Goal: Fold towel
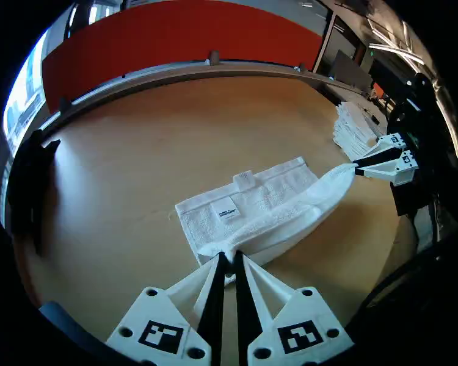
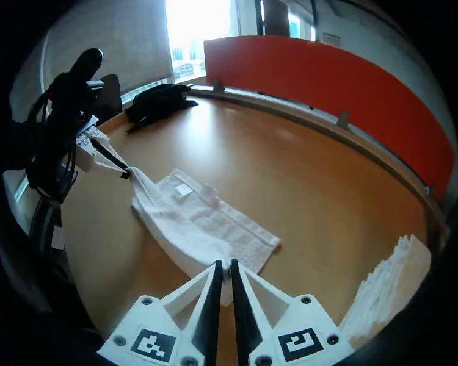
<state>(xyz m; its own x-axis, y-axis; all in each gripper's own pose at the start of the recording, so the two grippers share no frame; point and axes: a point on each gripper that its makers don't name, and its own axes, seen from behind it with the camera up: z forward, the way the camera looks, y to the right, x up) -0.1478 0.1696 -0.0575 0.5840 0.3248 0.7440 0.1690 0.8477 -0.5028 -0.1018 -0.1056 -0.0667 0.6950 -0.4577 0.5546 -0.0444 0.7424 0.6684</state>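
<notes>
A white towel [image 1: 259, 204] lies on the wooden table [image 1: 156, 140], its near long edge lifted and rolled over toward the far edge. My left gripper [image 1: 228, 262] is shut on one near corner of the towel. My right gripper [image 1: 355, 171] pinches the opposite corner, off to the right. In the right gripper view the same towel [image 2: 198, 222] stretches between my right gripper [image 2: 223, 268], shut on its corner, and the left gripper [image 2: 126, 172] at the far left. A label patch [image 1: 226, 209] shows on the flat part.
A stack of folded white towels [image 1: 354, 129] sits at the table's right side, seen again as a stack [image 2: 388, 287] at the lower right. A dark bag [image 2: 159, 100] lies at the table's far end. An orange divider panel [image 1: 180, 36] runs along the back edge.
</notes>
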